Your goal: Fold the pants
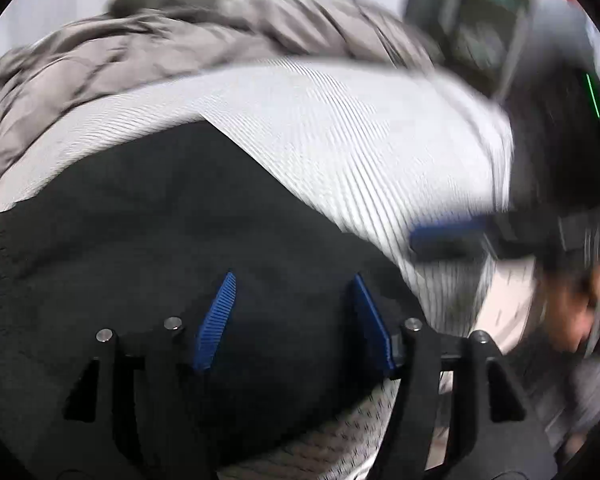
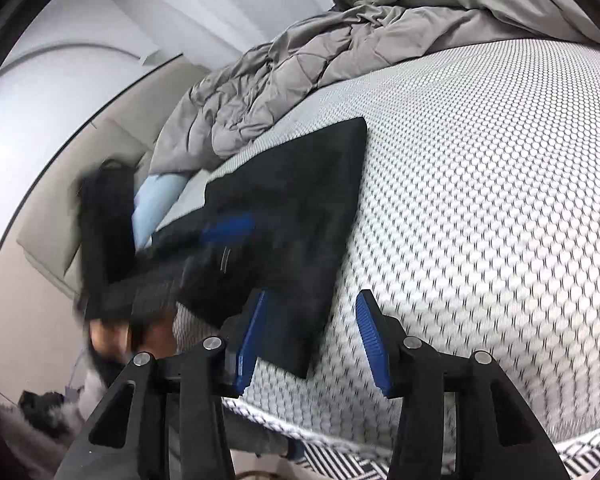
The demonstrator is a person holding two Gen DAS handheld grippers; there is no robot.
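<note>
A bed (image 2: 480, 200) with a white, honeycomb-textured mattress fills the room's middle. A rumpled grey quilt (image 2: 300, 76) lies heaped along its far edge. White walls (image 2: 60, 92) rise behind; a black-and-white patterned rug (image 2: 580, 454) covers the floor.

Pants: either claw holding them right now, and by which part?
Neither. The left claw stands open over the black pants, and the right claw is open at their near edge, pads clear of the cloth.

Left gripper (image 1: 296, 320) fingers apart over black pants (image 1: 160, 220) on white bed (image 1: 340, 140) (grey duvet (image 1: 120, 52) behind); right gripper (image 1: 448, 236) blurred.
</note>
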